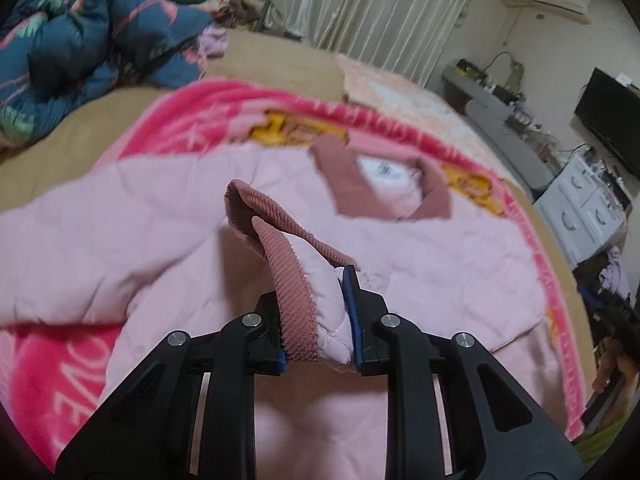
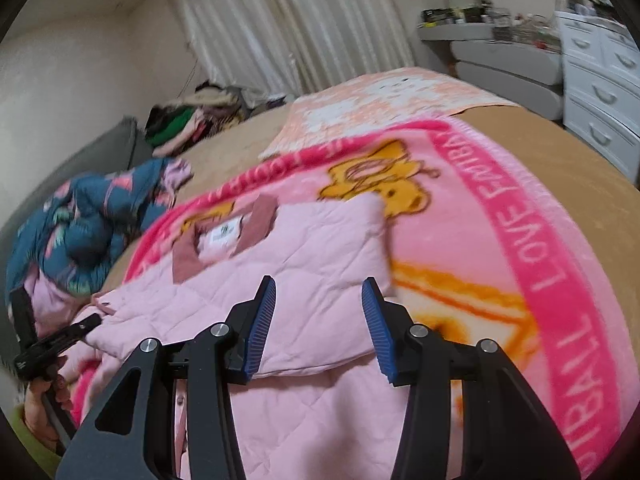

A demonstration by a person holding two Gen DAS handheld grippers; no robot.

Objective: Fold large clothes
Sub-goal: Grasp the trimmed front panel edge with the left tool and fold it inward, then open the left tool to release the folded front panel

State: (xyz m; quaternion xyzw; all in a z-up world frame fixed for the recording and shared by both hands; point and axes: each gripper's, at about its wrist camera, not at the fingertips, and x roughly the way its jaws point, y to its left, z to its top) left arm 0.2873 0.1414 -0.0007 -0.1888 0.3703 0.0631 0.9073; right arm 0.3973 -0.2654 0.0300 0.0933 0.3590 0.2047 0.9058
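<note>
A pale pink quilted jacket [image 1: 420,256] with a dusty-rose ribbed collar [image 1: 348,184] lies spread on a pink cartoon blanket [image 1: 224,108]. My left gripper [image 1: 320,344] is shut on the jacket's sleeve end, and the ribbed cuff [image 1: 280,248] sticks up out of the jaws above the jacket. In the right wrist view the jacket [image 2: 312,248] lies with its right side folded in. My right gripper [image 2: 320,328] hovers over its middle, open, with nothing between the blue pads [image 2: 260,328]. The left gripper [image 2: 60,340] shows at the left edge, held by a hand.
The blanket [image 2: 520,248] covers a tan bed [image 2: 580,168]. A dark blue floral garment [image 2: 80,220] is bunched at the bed's left, with a clothes pile [image 2: 188,120] behind it. White drawers [image 2: 600,92] and a grey shelf [image 2: 500,52] stand to the right, curtains [image 2: 288,28] behind.
</note>
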